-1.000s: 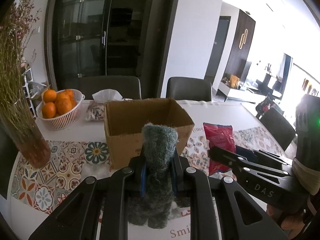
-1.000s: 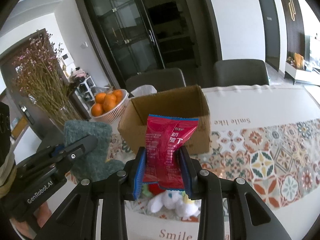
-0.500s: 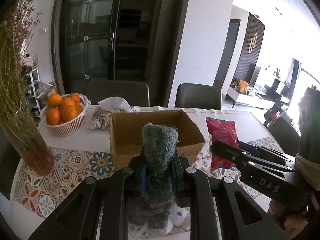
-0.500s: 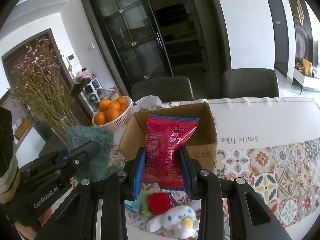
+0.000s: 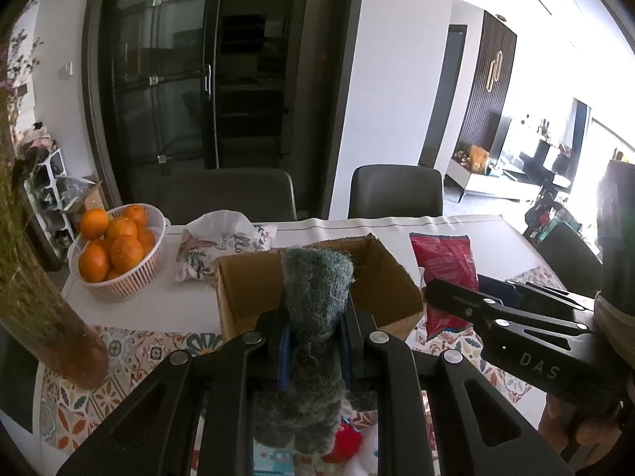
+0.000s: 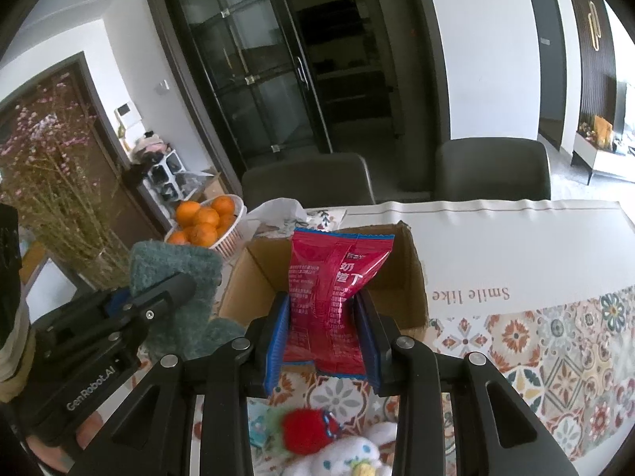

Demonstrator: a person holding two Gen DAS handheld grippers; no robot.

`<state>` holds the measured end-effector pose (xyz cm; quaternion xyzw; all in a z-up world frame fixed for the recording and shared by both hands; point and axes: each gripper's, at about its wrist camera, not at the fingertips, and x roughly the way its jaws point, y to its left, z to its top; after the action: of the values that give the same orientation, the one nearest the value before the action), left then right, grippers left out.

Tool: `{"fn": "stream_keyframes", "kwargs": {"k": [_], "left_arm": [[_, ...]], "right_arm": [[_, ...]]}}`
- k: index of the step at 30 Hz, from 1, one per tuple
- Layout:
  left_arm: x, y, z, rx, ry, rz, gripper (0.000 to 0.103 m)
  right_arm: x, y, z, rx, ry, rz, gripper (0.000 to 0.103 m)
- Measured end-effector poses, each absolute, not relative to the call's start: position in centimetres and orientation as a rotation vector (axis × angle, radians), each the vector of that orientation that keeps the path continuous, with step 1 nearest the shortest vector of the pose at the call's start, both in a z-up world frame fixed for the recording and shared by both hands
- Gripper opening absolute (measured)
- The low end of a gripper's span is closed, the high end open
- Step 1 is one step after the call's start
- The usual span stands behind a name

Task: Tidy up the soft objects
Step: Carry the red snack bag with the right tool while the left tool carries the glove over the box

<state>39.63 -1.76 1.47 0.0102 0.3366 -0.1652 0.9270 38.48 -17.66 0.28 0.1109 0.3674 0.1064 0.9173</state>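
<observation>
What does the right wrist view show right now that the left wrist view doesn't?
Only the right wrist view: the "Smile like" lettering on the tablecloth, and the white plush toy clearly beneath the fingers.

Only the left wrist view: the bright living area past the table, and the tissue pouch's floral print.

Both: the cardboard box, the basket of oranges, the green knitted piece gripped on the left, and the red snack packet gripped on the right.
</observation>
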Motion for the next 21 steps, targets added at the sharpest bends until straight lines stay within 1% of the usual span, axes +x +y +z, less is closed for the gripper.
{"fn": "stream_keyframes", "kwargs": {"k": [12,21], "left_arm": [[45.3,-2.0,1.7,0.007,0.752,-0.358,0.02],[49.6,-2.7,0.1,0.033,0.804,-0.361,0.02]], "right_arm": [[44.1,-17.4,0.0,0.22,0.837,0.237,0.034],[47.6,-17.6,-2.3,0.199,0.931,0.251,0.034]]}}
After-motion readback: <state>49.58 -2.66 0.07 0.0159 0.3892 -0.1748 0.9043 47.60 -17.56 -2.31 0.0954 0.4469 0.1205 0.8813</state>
